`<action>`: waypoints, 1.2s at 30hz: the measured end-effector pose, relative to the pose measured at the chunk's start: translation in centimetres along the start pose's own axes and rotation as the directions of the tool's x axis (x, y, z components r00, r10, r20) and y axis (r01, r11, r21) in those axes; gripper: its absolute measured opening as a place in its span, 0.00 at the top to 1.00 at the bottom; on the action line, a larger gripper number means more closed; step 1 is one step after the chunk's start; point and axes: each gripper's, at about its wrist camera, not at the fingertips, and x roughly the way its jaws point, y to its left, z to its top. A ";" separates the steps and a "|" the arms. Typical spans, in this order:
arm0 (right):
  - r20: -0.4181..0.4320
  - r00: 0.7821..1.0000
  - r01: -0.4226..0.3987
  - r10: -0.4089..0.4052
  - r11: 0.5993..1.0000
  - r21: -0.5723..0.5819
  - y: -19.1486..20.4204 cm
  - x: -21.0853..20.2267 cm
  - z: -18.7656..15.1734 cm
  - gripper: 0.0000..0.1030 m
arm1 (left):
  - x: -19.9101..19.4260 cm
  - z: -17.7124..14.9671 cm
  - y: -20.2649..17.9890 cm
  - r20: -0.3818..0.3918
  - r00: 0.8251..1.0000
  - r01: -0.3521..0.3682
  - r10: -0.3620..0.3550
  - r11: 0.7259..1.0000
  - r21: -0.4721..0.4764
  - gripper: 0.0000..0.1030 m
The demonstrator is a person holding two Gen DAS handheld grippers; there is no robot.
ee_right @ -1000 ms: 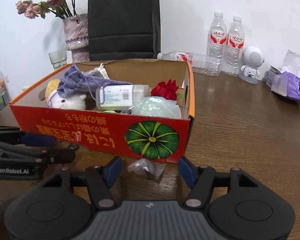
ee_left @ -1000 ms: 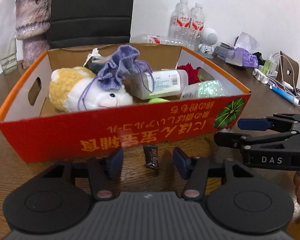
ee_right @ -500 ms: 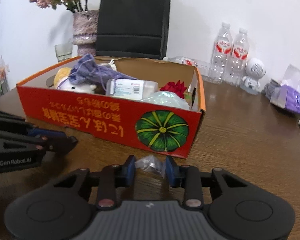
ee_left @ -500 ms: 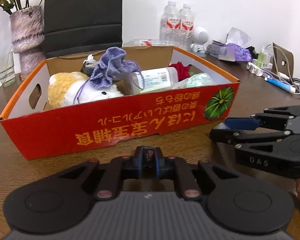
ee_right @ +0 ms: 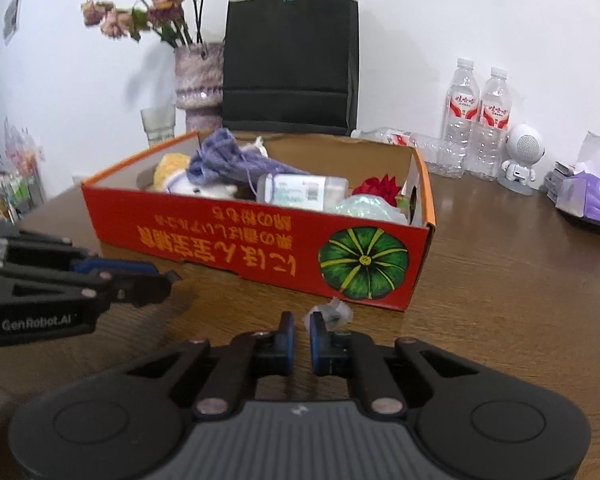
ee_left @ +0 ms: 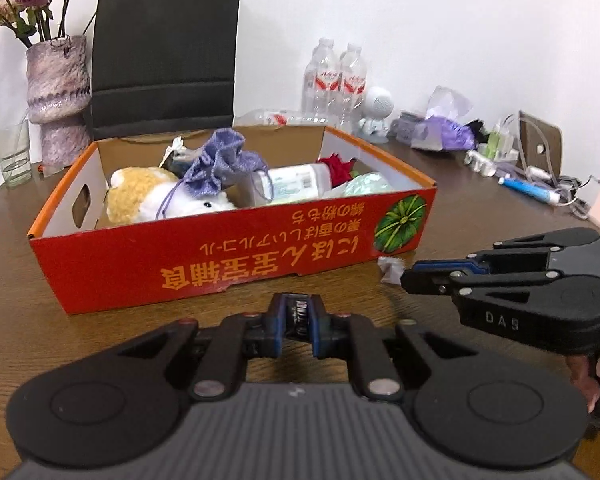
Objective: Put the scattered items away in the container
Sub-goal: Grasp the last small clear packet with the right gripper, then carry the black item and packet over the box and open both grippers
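Note:
A red-orange cardboard box (ee_left: pixel 260 256) (ee_right: pixel 240 240) stands on the brown table, holding a plush toy (ee_left: pixel 148 196), a purple knit pouch (ee_left: pixel 216 164), a clear bottle (ee_left: pixel 292 186), a red flower (ee_right: pixel 378 188) and a shiny wrap. My left gripper (ee_left: pixel 298 316) is shut on a small dark packet (ee_left: pixel 298 314), lifted in front of the box. My right gripper (ee_right: pixel 300 330) is nearly shut; a small clear wrapped candy (ee_right: pixel 334 312) sits by its right fingertip, and I cannot tell whether it is pinched. The candy also shows in the left wrist view (ee_left: pixel 390 270).
A black paper bag (ee_right: pixel 290 60), a vase of dried flowers (ee_right: pixel 198 80) and a glass (ee_right: pixel 158 124) stand behind the box. Water bottles (ee_right: pixel 478 120), a small white robot figure (ee_right: pixel 520 160), tissues (ee_right: pixel 588 196) and cables (ee_left: pixel 540 176) lie at the right.
Both grippers closed, the left on the dark packet and the right at the wrapped candy. Both have lifted and drawn back from the box.

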 end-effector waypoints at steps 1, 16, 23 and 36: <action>0.015 1.000 -0.006 0.006 1.000 0.007 0.0 -0.4 0.0 0.93 | -0.4 0.0 0.1 0.013 1.000 -0.001 0.001 1.000 0.003 0.87; -0.102 0.988 0.124 -0.114 0.988 0.096 -0.7 4.5 1.4 0.74 | -0.4 -0.6 2.2 0.008 0.999 -0.035 0.035 0.998 -0.048 0.87; -0.084 0.993 0.094 -0.084 0.988 0.124 -0.1 2.7 0.4 0.78 | -0.9 -1.0 3.2 0.011 0.999 -0.039 0.040 0.997 -0.067 0.87; 0.227 0.974 -0.004 -0.021 0.994 0.111 -0.7 -4.0 10.3 0.78 | -7.1 7.2 3.3 0.289 0.954 -0.074 0.073 0.997 -0.007 0.87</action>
